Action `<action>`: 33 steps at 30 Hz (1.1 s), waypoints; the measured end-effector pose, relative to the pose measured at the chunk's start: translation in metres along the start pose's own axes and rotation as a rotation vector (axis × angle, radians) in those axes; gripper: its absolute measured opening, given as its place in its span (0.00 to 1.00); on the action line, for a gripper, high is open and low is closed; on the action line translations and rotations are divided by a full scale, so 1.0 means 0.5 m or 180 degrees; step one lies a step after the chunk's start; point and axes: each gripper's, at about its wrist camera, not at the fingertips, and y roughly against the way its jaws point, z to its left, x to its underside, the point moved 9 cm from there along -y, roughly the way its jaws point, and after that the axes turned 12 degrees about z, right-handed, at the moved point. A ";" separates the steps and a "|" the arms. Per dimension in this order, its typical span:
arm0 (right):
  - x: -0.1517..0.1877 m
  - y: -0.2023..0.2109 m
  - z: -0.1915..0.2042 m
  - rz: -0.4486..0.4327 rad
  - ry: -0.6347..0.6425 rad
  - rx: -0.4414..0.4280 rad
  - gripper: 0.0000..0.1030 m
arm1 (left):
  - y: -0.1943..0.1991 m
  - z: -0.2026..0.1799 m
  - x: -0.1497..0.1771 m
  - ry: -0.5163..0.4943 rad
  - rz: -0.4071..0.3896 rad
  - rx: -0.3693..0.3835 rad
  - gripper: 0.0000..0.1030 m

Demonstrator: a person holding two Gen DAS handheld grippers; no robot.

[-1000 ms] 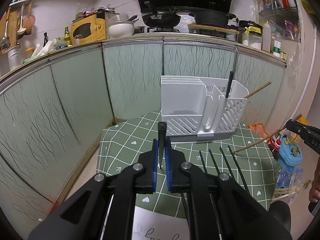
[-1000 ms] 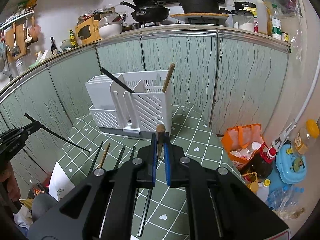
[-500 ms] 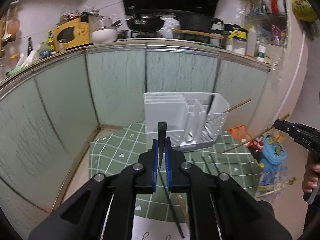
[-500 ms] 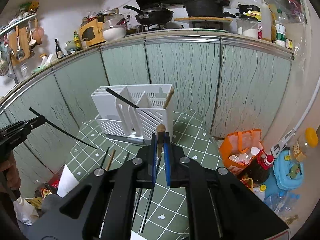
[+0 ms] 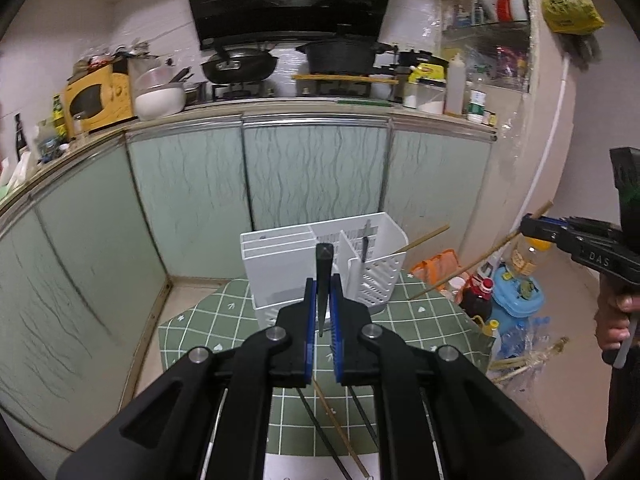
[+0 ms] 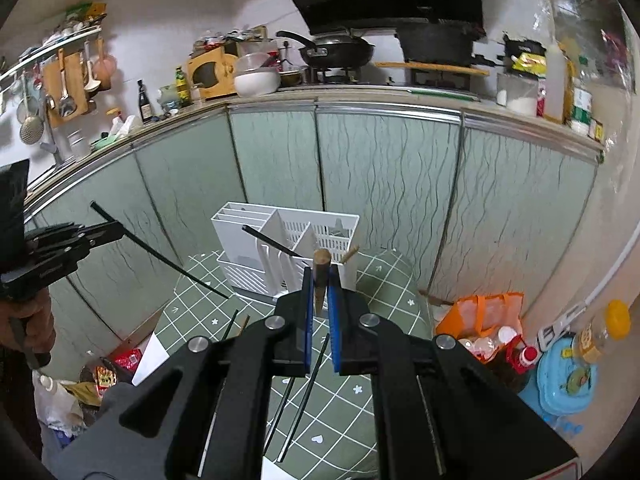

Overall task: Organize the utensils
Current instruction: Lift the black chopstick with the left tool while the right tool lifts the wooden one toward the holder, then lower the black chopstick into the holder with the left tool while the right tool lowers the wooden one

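Observation:
A white utensil holder (image 5: 276, 272) (image 6: 240, 240) stands on a small table with a green checked cloth (image 5: 224, 320). A black chopstick (image 5: 365, 246) and a wooden one (image 5: 424, 238) lean in its right-hand slots. My left gripper (image 5: 323, 280) is shut on a black chopstick (image 5: 323, 264), raised in front of the holder. The right wrist view shows this left gripper (image 6: 116, 228) at the left with its long black chopstick (image 6: 172, 264). My right gripper (image 6: 320, 276) is shut on a wooden chopstick (image 6: 321, 280), also above the table. Several loose chopsticks (image 5: 336, 420) (image 6: 304, 384) lie on the cloth.
Pale green cabinet doors (image 5: 312, 176) curve close behind the table. On the floor to the right are an orange bag (image 6: 484, 316), a blue container (image 6: 568, 376) and bottles. A white sheet of paper (image 5: 288, 468) lies at the near table edge. A hand (image 5: 616, 316) grips the right tool.
Both grippers have risen with their chopsticks still held. The holder and table now sit lower and smaller in both views, and more of the counter and stove shows.

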 end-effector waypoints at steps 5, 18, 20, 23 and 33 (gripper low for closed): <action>-0.021 0.017 0.006 -0.0009 0.0082 -0.0149 0.06 | -0.004 -0.014 -0.018 -0.0138 0.0044 0.0121 0.08; -0.083 0.024 -0.019 0.0006 0.0170 -0.0256 0.06 | -0.013 -0.058 -0.082 -0.0451 0.0062 0.0390 0.08; -0.094 0.021 -0.024 0.0007 0.0175 -0.0266 0.06 | -0.012 -0.064 -0.099 -0.0470 0.0048 0.0442 0.08; -0.113 0.018 -0.036 -0.0006 0.0169 -0.0255 0.06 | -0.013 -0.071 -0.128 -0.0485 0.0012 0.0494 0.08; -0.164 -0.014 -0.074 -0.0005 0.0139 -0.0254 0.06 | -0.052 -0.088 -0.214 -0.0546 -0.0062 0.0479 0.08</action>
